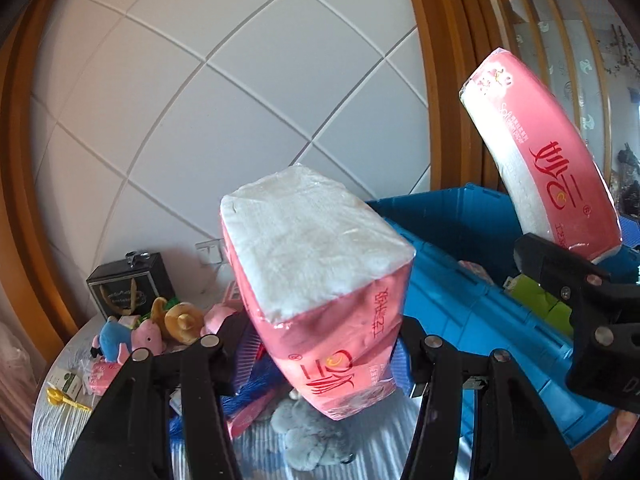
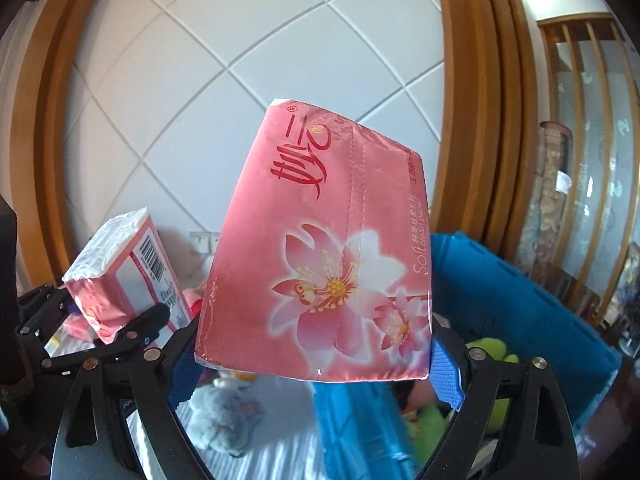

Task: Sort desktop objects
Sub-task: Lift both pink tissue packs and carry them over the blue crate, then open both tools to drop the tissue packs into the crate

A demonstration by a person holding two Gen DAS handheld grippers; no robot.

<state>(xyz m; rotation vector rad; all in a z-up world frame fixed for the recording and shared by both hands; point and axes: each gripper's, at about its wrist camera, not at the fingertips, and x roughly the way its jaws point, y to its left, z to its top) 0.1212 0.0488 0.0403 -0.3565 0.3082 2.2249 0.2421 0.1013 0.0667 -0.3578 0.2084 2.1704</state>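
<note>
My left gripper (image 1: pixel 322 336) is shut on a pink tissue pack (image 1: pixel 320 280) and holds it in the air, white end up, above the striped table. My right gripper (image 2: pixel 316 364) is shut on a second pink tissue pack (image 2: pixel 320 260) with a flower print, its blue pads (image 2: pixel 444 380) pressing on both sides. Each view also shows the other pair: the right gripper (image 1: pixel 560 272) with its pack (image 1: pixel 560 160) above the blue bin (image 1: pixel 460 256), and the left gripper (image 2: pixel 100 320) with its pack (image 2: pixel 128 272) at the left.
The open blue bin (image 2: pixel 520 288) holds a green plush (image 2: pixel 496 352). A grey plush (image 1: pixel 308 436) lies on the table below the packs. Small plush toys (image 1: pixel 136 336), a black box (image 1: pixel 128 284) and a yellow toy (image 1: pixel 64 400) crowd the far left by the wall.
</note>
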